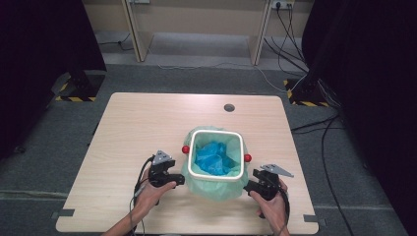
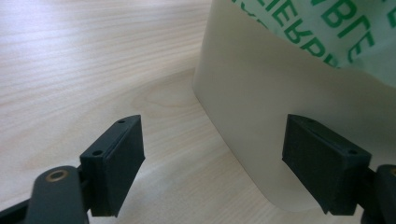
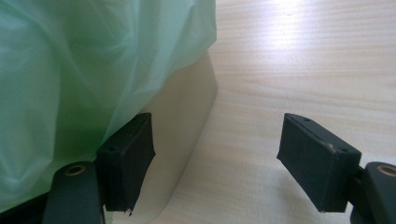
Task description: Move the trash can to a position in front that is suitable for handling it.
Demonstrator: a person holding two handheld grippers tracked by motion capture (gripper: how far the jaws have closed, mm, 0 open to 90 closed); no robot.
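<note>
A small white bin lined with a pale green bag stands on the near middle of the wooden table. Crumpled blue plastic lies inside it. A red knob sticks out on its left side and another on its right. My left gripper sits low at the bin's left side, open; in the left gripper view its jaws stand wide, with the bin's white wall and printed bag just beyond. My right gripper is open at the bin's right side; its jaws are spread, one beside the bag and wall.
A round cable hole lies at the table's far edge. Bare wood stretches left of the bin and right of it. Beyond the table are grey carpet, cables and dark stands.
</note>
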